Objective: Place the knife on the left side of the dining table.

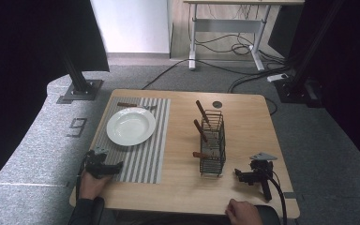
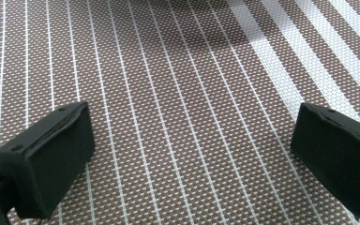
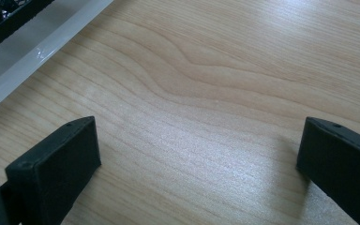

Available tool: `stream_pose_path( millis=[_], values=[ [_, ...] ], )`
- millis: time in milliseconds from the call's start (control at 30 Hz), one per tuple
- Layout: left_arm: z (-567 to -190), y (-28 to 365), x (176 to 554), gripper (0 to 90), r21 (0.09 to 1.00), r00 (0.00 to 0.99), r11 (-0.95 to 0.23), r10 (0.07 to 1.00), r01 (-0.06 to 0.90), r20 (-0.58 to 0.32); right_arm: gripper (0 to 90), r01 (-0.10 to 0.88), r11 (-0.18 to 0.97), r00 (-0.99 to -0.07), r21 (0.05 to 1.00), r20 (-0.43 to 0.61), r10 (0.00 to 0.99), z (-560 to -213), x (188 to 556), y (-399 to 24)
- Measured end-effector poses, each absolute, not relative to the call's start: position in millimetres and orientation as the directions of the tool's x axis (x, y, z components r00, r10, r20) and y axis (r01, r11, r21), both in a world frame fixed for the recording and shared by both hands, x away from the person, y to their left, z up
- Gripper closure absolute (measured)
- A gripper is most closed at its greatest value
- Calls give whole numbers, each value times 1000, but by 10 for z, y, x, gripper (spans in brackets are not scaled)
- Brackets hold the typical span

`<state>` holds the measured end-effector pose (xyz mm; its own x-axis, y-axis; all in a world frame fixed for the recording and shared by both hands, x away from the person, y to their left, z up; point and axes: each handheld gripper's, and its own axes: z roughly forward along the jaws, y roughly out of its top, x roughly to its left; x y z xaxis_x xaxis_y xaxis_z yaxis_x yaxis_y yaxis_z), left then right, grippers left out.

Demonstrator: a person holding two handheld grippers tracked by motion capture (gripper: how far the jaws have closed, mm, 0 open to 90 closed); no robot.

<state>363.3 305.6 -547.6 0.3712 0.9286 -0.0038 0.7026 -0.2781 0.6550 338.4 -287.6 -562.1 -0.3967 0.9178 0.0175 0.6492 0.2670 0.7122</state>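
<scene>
1. Two grippers, both spread wide and holding nothing: the left gripper rests on the brown-and-white striped woven placemat, near the round white ceramic plate; the right gripper lies on the pale wooden table, not in the person's hand
2. Risk, as I judge it: reaching into the tall black wire mesh caddy for the brown-handled cutlery could tip it, since the handles lean and may snag
3. Dragging the left gripper could shift the placemat and plate
4. No brand or label is readable; a "9" is marked on the grey floor
</scene>
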Motion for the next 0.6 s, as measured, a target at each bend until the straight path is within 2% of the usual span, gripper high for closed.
stream_pose_path(
  millis=[300,600],
  values=[
    [-5377,3007,3629,19,663,390,-281,920,694,-19,0,649,267,-397,712,17,918,-5621,3384,-2876],
    [-5089,2844,3705,20,689,449,-311,893,654,-22,0,650,267,-397,712,18,918,-5621,3384,-2876]
  ],
)
